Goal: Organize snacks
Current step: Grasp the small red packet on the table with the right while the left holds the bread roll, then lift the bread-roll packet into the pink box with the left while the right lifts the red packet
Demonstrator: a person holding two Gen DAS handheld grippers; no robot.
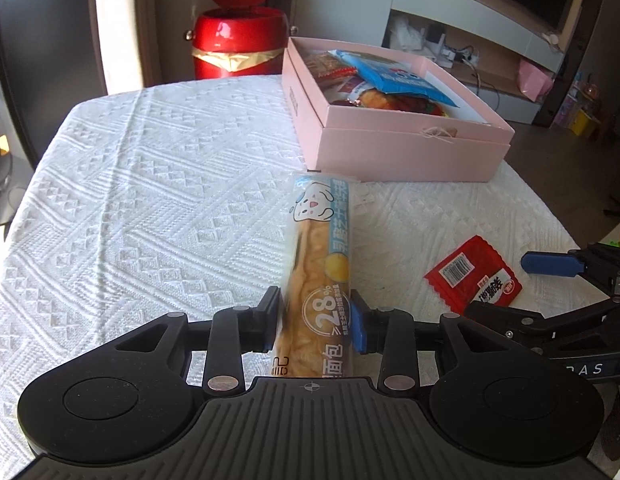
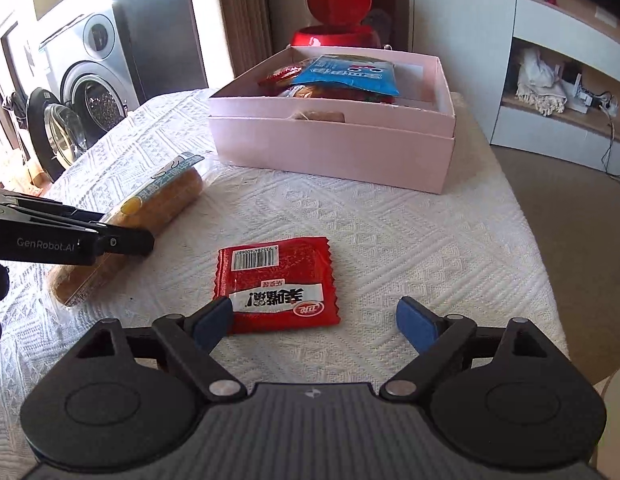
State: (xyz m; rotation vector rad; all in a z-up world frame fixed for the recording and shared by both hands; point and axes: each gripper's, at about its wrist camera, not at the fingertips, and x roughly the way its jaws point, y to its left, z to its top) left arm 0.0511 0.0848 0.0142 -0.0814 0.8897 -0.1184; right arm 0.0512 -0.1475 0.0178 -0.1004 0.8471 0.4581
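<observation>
Indoors, on a desk draped with a white textured cloth, two handheld black grippers with blue finger pads work among packaged snacks. The left gripper has its fingers set on either side of a long bread roll in a clear wrapper printed with a cartoon dog and blue lettering; the pads meet the wrapper's sides, yet whether they truly squeeze it cannot be told. The roll lies along the cloth, its far end just short of an open pale pink cardboard box. The right gripper has its fingers spread wide and released, low over the cloth. Its left pad sits at the near left corner of a flat red foil snack packet with a barcode and white label; its right pad stands clear of the packet over bare cloth. The packet lies flat on the desk, to the right of the roll and apart from it, well in front of the box. Inside the box rest several snacks, a blue packet uppermost. Behind the desk stands a glossy red bin with a raised round lid. Front-loading washing machines line the left wall in the right wrist view.
</observation>
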